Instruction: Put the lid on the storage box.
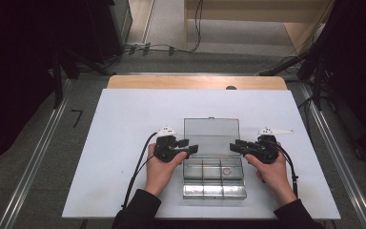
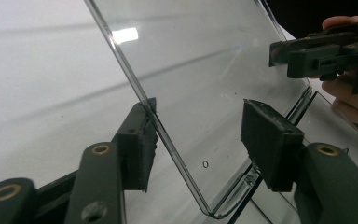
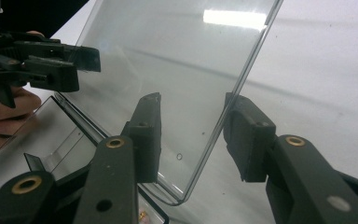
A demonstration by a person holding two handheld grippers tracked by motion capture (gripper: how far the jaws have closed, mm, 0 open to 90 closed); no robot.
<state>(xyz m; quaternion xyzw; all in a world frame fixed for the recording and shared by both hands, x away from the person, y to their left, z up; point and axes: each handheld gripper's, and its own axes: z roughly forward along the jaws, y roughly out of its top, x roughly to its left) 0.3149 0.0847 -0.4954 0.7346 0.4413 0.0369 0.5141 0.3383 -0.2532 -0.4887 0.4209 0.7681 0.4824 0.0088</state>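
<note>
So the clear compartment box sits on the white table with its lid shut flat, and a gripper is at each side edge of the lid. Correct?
Not quite: the lid stands open, raised behind the box, as the high view shows. The rest holds: the left gripper and right gripper straddle its side edges.

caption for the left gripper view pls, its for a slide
Left claw straddling the side edge of a clear box lid raised on its hinge, the right claw at the far edge.

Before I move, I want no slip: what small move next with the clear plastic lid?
Probably close both grippers a little more: each straddles a side edge of the raised clear plastic lid, with a gap at one pad.
</note>
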